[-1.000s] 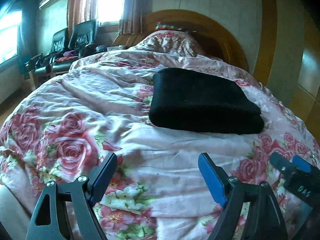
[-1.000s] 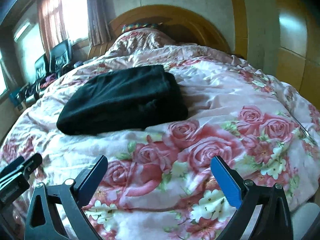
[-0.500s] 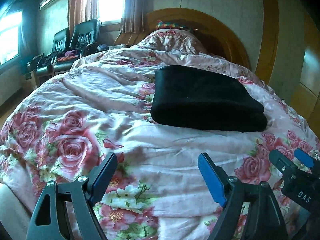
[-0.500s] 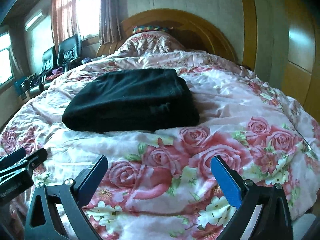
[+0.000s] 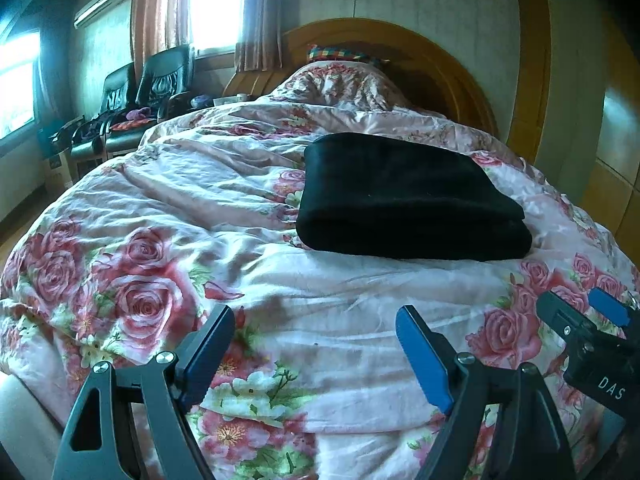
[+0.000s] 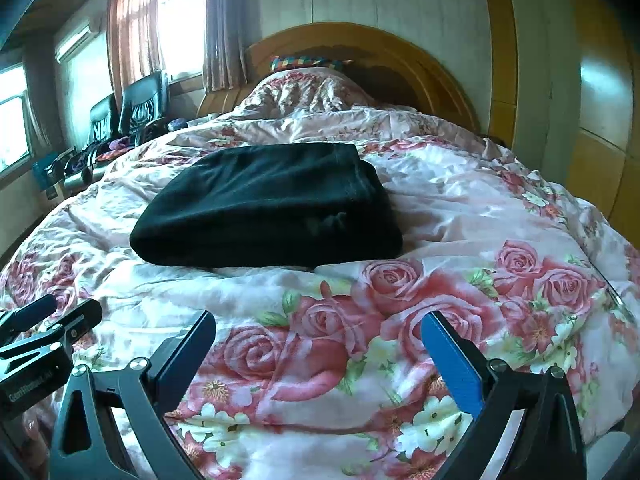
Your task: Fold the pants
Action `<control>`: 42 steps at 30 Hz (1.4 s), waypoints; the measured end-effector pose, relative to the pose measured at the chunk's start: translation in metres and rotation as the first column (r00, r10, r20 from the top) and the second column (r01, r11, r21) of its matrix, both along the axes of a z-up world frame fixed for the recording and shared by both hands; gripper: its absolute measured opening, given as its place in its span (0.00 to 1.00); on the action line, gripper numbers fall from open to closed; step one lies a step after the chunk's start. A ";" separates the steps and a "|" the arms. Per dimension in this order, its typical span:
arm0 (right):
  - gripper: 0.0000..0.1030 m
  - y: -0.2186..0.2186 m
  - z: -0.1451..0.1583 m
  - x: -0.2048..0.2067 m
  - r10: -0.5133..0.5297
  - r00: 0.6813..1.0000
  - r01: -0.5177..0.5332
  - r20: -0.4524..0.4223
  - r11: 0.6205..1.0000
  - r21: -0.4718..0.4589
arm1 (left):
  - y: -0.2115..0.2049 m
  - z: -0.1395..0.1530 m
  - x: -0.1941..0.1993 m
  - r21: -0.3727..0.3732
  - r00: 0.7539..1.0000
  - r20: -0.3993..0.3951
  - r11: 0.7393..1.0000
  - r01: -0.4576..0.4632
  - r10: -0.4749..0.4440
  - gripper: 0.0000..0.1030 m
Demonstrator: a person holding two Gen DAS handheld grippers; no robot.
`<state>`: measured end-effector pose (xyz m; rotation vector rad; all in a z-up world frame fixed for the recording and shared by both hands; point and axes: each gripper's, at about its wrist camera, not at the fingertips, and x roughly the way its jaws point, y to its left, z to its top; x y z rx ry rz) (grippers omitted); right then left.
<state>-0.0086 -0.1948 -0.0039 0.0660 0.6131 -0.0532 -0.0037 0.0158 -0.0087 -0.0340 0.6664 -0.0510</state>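
Black pants (image 5: 404,196) sit as a compact folded stack on the floral bed (image 5: 160,208), and the folding looks finished. Left gripper (image 5: 316,344) and right gripper (image 6: 320,344) hang wide and empty, well short of them.

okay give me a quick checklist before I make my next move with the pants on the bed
1. Pants folded into a compact stack: ok, one dark block with a rounded fold on its left side.
2. Pants resting fully on the floral quilt: ok, well away from the bed's edges.
3. Left tool free: ok, jaws wide apart, nothing between them, short of the pants.
4. Right tool free: ok, jaws wide apart, holding nothing.
5. Loose legs or corners sticking out: cannot tell, the far side is hidden.
6. Layer edges aligned on the right end: cannot tell, the fabric is too dark.
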 end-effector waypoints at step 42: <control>1.00 -0.003 -0.005 0.003 -0.004 0.999 0.005 -0.034 1.000 0.018 | -0.002 -0.007 0.000 0.016 1.000 -0.020 1.000 0.017 -0.017 0.81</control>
